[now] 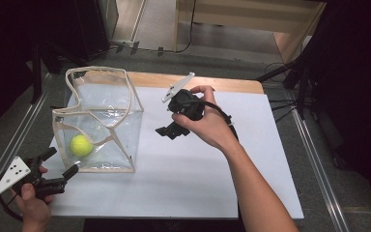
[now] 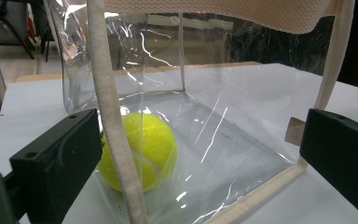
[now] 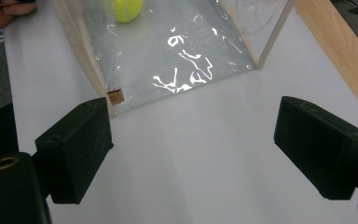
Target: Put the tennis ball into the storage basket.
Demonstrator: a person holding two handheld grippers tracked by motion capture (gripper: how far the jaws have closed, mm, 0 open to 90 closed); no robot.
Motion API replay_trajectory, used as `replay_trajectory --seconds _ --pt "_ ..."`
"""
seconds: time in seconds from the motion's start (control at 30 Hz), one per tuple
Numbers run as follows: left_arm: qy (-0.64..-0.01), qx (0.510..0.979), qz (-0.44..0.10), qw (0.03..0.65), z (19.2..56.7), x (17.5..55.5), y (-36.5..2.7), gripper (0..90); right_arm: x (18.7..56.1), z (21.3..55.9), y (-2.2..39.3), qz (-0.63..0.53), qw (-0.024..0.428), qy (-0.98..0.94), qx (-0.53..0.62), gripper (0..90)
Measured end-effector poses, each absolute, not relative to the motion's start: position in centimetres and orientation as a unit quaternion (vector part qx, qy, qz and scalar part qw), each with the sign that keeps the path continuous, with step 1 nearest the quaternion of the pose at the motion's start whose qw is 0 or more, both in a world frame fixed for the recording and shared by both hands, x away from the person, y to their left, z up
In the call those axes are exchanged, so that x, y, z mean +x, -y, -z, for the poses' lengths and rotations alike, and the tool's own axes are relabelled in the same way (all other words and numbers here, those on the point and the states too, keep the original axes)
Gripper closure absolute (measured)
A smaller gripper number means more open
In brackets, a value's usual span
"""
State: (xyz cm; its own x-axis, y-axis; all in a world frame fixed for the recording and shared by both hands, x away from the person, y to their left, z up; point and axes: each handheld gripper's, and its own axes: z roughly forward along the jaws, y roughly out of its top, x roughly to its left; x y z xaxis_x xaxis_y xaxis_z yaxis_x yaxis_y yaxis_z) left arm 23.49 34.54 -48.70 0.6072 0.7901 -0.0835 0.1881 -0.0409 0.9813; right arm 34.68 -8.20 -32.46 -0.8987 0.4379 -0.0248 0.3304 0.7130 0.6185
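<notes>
Nearest us, our left gripper (image 1: 60, 164) hangs with jaws spread and empty at the table's (image 1: 251, 193) front left corner, just beside one clear bag (image 1: 101, 121) holding one tennis ball (image 1: 81, 145). Our right gripper (image 1: 166, 131), jaws apart and empty too, hovers mid-table beside the bag.

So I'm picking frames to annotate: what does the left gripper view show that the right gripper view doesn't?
Left gripper view: the bag's cream strap crossing in front of the tennis ball, seen close and low. Right gripper view: the small tag at the bag's bottom corner, the table's wooden edge, and open white tabletop between its tongs. Both: the clear bag, the ball inside, open black tongs.
</notes>
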Motion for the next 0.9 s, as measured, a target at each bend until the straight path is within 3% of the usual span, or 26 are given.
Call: replay_trajectory --seconds 0.9 --pt "-0.363 0.677 -0.257 0.586 48.7 23.5 -34.4 0.0 30.4 36.7 16.8 -0.359 0.104 -0.884 0.282 10.3"
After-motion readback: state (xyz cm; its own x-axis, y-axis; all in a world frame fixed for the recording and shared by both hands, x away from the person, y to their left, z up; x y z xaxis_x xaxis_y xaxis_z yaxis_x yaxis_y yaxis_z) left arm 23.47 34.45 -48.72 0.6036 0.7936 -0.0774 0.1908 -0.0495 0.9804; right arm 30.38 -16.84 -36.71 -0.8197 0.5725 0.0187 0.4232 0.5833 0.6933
